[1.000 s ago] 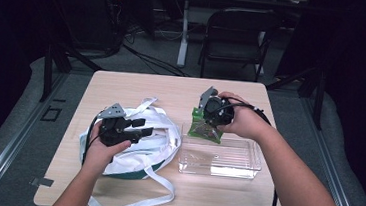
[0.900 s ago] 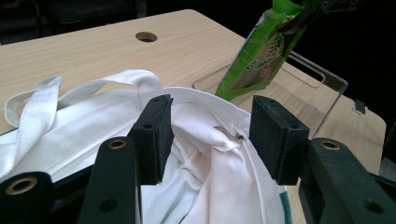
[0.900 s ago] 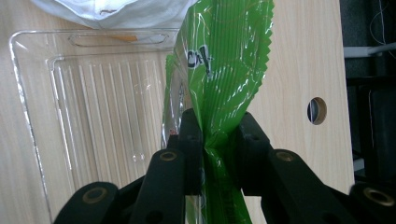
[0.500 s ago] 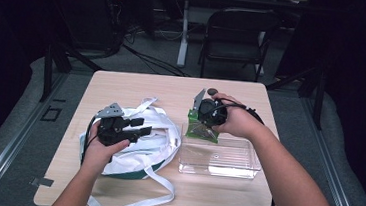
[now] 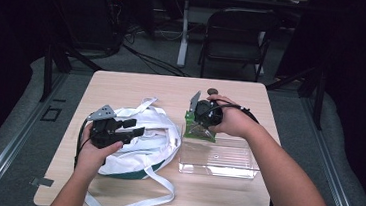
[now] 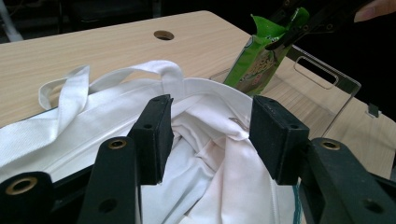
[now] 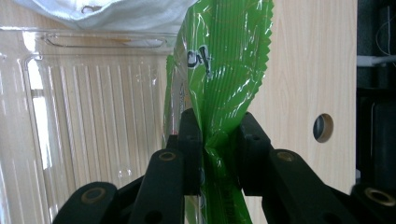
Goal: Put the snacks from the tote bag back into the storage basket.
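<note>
We see the right gripper [image 7: 219, 140] with its jaws pinching a green packet [image 7: 224, 70], holding it above the far edge of a clear tray [image 5: 218, 159] on the surface [image 5: 137, 86]. The left gripper [image 6: 210, 135] has its jaws spread wide over the open mouth of a white bag [image 6: 205, 158], just beside the tray.

The left claw [image 5: 131, 126] is held low in the left hand [image 5: 94, 148], jaws spread wide with nothing between them. The right claw [image 5: 196, 115], gripped by the right hand [image 5: 232, 121] with forearm extended, has its jaws pinched together.
</note>
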Demonstrator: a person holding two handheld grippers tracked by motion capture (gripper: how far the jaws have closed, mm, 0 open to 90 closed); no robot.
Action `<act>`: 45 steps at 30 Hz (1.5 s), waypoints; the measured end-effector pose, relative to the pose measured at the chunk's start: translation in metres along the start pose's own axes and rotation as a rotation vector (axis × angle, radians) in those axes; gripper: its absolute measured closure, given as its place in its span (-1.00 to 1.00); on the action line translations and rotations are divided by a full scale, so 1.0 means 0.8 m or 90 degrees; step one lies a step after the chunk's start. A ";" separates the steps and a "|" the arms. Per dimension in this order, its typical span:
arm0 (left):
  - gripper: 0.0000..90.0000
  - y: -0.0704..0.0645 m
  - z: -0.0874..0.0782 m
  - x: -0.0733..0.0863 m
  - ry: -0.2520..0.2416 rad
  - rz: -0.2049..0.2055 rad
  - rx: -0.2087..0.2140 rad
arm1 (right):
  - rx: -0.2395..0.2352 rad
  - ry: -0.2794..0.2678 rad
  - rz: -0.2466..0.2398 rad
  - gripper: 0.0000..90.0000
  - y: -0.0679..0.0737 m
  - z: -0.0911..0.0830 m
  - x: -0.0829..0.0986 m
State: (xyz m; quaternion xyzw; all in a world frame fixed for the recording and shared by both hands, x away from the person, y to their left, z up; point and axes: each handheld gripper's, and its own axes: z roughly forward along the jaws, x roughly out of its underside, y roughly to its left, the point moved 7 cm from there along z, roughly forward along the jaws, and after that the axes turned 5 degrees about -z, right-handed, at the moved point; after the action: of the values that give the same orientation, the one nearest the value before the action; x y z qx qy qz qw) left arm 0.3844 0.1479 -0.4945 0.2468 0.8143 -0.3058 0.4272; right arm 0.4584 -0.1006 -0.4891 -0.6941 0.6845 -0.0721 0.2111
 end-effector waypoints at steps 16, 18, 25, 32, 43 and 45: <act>0.09 0.004 0.000 0.005 0.005 -0.005 -0.007 | 0.005 0.005 -0.019 0.64 0.002 0.023 0.001; 0.09 0.004 0.000 0.005 0.005 -0.004 -0.008 | 0.002 0.008 -0.021 0.64 0.002 0.025 0.001; 0.09 0.003 -0.002 0.005 0.005 -0.003 -0.008 | 0.008 0.003 -0.012 0.58 -0.003 0.027 0.004; 0.09 0.003 -0.001 0.005 0.004 -0.004 -0.007 | 0.014 0.005 0.006 0.43 -0.006 0.027 0.005; 0.08 0.003 -0.002 0.003 0.000 -0.009 -0.006 | 0.022 -0.021 0.051 0.02 -0.012 0.024 0.001; 0.08 0.002 -0.001 0.003 -0.002 -0.011 -0.005 | 0.024 -0.020 0.054 -0.03 -0.013 0.024 0.002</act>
State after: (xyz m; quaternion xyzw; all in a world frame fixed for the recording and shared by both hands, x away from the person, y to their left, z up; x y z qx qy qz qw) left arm 0.3841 0.1502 -0.4968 0.2381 0.8168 -0.3068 0.4266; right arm 0.4754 -0.0986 -0.5023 -0.6615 0.7083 -0.0653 0.2376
